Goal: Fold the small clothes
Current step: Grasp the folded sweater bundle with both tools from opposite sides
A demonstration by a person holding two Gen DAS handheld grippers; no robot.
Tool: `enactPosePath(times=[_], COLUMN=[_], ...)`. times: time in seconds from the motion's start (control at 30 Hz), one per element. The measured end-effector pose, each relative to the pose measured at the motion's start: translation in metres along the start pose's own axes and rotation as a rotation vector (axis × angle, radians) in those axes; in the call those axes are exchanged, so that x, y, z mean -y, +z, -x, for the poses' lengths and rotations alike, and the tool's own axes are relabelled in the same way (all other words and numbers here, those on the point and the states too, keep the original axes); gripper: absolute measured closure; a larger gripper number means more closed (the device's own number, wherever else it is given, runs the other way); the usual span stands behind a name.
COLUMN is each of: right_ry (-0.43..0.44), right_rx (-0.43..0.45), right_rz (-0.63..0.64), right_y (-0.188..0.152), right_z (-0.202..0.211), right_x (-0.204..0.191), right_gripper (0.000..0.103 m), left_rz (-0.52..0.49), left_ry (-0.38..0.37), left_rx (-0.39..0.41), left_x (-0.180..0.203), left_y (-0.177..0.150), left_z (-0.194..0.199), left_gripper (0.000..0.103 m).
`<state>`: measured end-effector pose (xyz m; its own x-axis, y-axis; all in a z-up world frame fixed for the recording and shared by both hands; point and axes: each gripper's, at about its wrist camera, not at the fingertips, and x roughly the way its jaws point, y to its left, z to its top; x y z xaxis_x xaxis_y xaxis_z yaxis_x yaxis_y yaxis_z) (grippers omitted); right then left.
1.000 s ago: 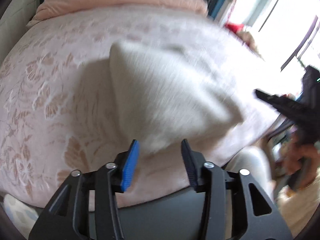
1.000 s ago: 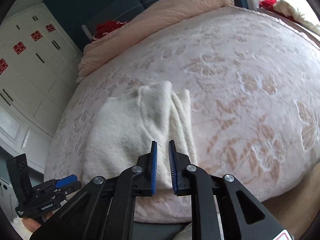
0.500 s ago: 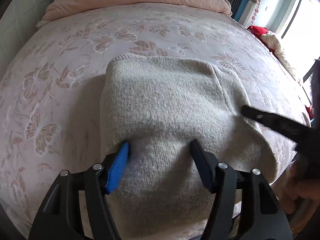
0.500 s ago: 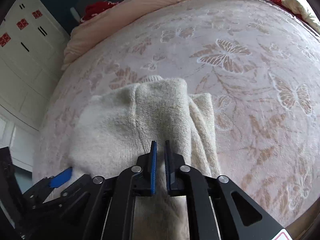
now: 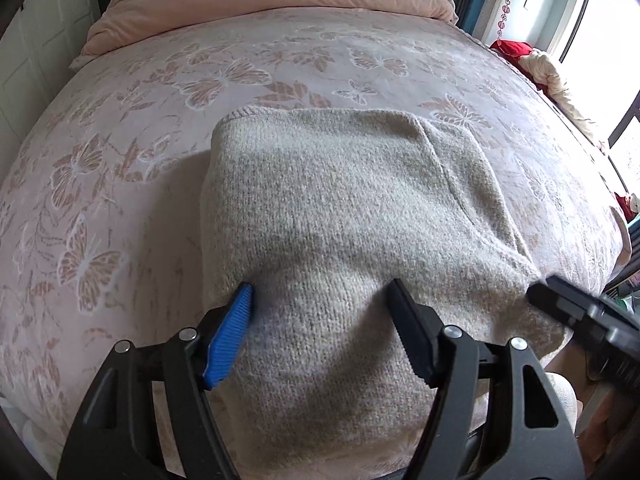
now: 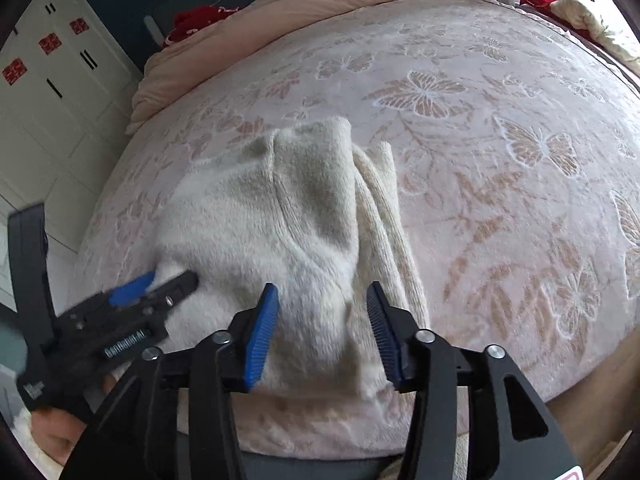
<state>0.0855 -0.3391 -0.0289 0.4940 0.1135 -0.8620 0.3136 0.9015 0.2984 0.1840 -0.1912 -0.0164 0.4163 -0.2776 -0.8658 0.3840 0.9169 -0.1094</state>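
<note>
Your left wrist view cuts off the near edge of the cream knit sweater (image 5: 340,216) behind the left gripper (image 5: 320,320) at the bottom of the frame, so you cannot see where the fold ends. At lower right the right gripper (image 5: 576,316) is blurred and clipped by the frame edge. In your right wrist view the hand (image 6: 52,432) at lower left is mostly hidden, and the red items (image 6: 200,20) at the top are too small to identify.

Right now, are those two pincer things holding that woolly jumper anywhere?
No. Both tools, left and right, are opening over the folded sweater's near edge; knit lies between their pads, unpinched.
</note>
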Motion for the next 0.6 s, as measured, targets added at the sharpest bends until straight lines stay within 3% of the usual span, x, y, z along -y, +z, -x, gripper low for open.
enactPosePath(times=[0.13,0.23,0.33,0.4,0.47,0.6], right_ry=[-0.001,0.043,0.02,0.044,0.026,0.032], right_rx=[-0.027,-0.028,-0.015,-0.06,-0.045,0.015], right_rz=[0.023,0.006,-0.036,-0.086,-0.078,-0.068], right_y=[-0.017,-0.016,-0.015,-0.022,-0.026,-0.016], right_z=[-0.011,-0.008,-0.003,-0.021,-0.022,0.006], right_x=[0.005,0.005,0.017,0.029,0.026,0.014], right_gripper=[0.051,0.092,0.094,0.094,0.094,0.078], left_rz=[0.024,0.035,0.064,0.109,0.179,0.297], left_ry=[-0.019,-0.02,-0.036,-0.071,-0.128,-0.218], left_rx=[-0.003,-0.014,-0.043,-0.08,-0.126,-0.137], left_x=[-0.008,-0.014,-0.022,-0.029,-0.039,-0.055], left_y=[-0.009,-0.018,-0.022,-0.025,-0.029,-0.028], left_z=[0.008,0.01,0.004,-0.005,-0.015,-0.004], left_gripper=[0.036,0.034,0.026,0.021,0.02,0.022])
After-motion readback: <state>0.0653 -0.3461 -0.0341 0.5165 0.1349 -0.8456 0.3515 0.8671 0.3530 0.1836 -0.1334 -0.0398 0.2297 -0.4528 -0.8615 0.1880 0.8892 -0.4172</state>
